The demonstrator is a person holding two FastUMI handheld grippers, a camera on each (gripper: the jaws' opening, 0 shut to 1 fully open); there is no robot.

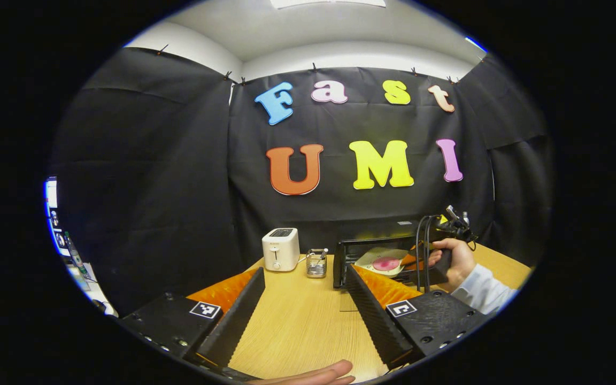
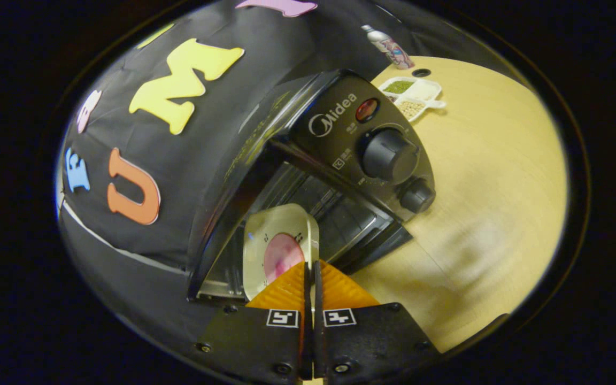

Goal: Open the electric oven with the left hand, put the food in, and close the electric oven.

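right gripper [image 2: 310,278]: bottom centre of right gripper view, fingers pressed together on the plate's [image 2: 278,251] edge | plate with pink food [image 2: 282,258]: tilted, at the open oven [image 2: 340,176] mouth, frame centre | left gripper [image 1: 302,299]: bottom of left gripper view, jaws wide apart, holding nothing, above the table [image 1: 297,321] | oven door [image 1: 348,278]: down, right of centre

Electric oven [image 2: 340,155]: black countertop unit, two round knobs and a red indicator lamp on its control panel, standing on the wooden table against the booth wall. Door is open, cavity exposed. In the left gripper view the oven [image 1: 372,251] sits right of centre, far side of the table. Food [image 2: 281,255]: pink round piece on a pale, flat, round-cornered plate [image 2: 265,235], at the oven's mouth, partly inside the opening. Plate's near edge sits between closed gripper fingers.
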